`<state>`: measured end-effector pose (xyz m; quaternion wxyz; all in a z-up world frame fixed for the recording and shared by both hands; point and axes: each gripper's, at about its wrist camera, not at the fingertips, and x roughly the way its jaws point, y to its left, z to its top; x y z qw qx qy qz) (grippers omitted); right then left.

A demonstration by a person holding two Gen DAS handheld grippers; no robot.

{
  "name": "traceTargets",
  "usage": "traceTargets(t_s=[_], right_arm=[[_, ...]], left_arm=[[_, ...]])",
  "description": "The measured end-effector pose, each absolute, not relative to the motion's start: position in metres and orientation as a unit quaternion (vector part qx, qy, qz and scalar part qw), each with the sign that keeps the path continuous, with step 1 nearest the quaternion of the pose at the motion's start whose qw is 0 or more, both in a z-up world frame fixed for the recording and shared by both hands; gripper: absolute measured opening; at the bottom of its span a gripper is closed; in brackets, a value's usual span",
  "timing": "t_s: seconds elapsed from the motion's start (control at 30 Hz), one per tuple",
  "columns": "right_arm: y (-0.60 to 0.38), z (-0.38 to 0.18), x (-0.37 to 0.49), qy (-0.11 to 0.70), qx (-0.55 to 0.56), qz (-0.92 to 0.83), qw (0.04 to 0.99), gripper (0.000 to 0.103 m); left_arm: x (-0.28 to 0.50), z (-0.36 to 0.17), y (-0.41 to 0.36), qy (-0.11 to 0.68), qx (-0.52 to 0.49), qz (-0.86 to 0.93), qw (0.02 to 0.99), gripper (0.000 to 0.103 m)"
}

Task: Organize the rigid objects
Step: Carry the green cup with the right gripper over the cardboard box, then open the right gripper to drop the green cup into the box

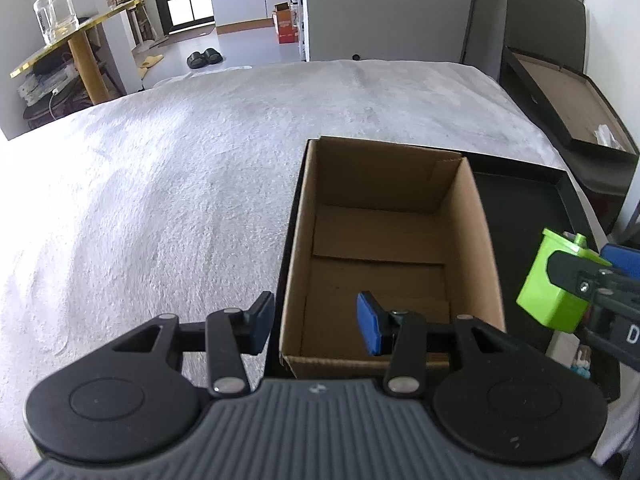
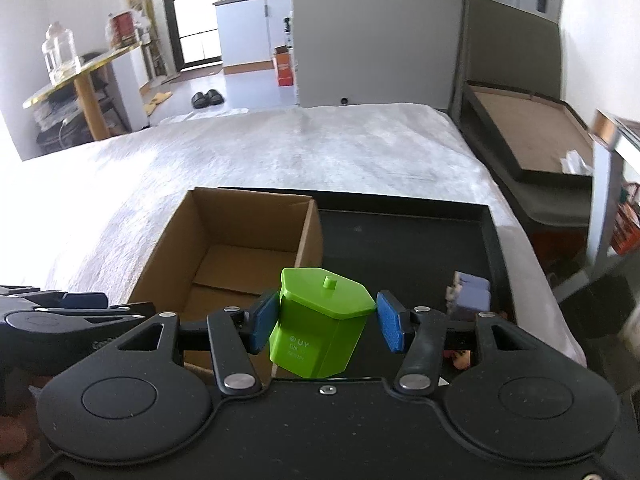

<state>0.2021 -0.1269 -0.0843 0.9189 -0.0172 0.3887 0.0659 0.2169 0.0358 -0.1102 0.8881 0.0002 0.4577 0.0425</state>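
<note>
My right gripper (image 2: pixel 328 326) is shut on a lime-green six-sided block (image 2: pixel 320 332) with a small peg on its top. It holds the block in the air above the black tray (image 2: pixel 400 248), just right of the open cardboard box (image 2: pixel 240 240). The left wrist view shows that block (image 1: pixel 544 284) at the right edge, beside the box (image 1: pixel 392 240). My left gripper (image 1: pixel 316 324) is open over the box's near left corner. One blue pad is outside the wall, the other is over the bare box floor, and neither presses on anything. A lilac block (image 2: pixel 472 296) lies in the tray.
Box and tray rest on a bed with a pale fuzzy blanket (image 1: pixel 180 180). A black-framed board (image 2: pixel 528 140) leans at the right. A side table (image 1: pixel 80 36) with a glass jar stands at the far left, and slippers (image 1: pixel 204 58) lie on the floor beyond.
</note>
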Motion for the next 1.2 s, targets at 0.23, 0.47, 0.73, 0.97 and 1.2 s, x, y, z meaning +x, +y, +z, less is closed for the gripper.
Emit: traceTargets(t_s=[0.23, 0.47, 0.73, 0.97, 1.2], right_arm=[[-0.103, -0.089, 0.219, 0.402, -0.048, 0.085, 0.911, 0.053], [-0.083, -0.093, 0.235, 0.405, -0.085, 0.104, 0.904, 0.053], [-0.065, -0.100, 0.249, 0.414, -0.110, 0.130, 0.894, 0.052], [-0.050, -0.103, 0.261, 0.409, -0.140, 0.149, 0.889, 0.052], [-0.035, -0.094, 0.268, 0.386, -0.148, 0.182, 0.892, 0.053]], left_arm=[[0.226, -0.121, 0.046, 0.462, -0.013, 0.040, 0.886, 0.040], [0.236, -0.129, 0.054, 0.464, -0.030, 0.039, 0.884, 0.028], [0.242, -0.135, 0.063, 0.467, -0.050, 0.042, 0.882, 0.012], [0.244, -0.139, 0.069, 0.469, -0.059, 0.046, 0.880, 0.008], [0.243, -0.139, 0.075, 0.468, -0.074, 0.043, 0.880, 0.008]])
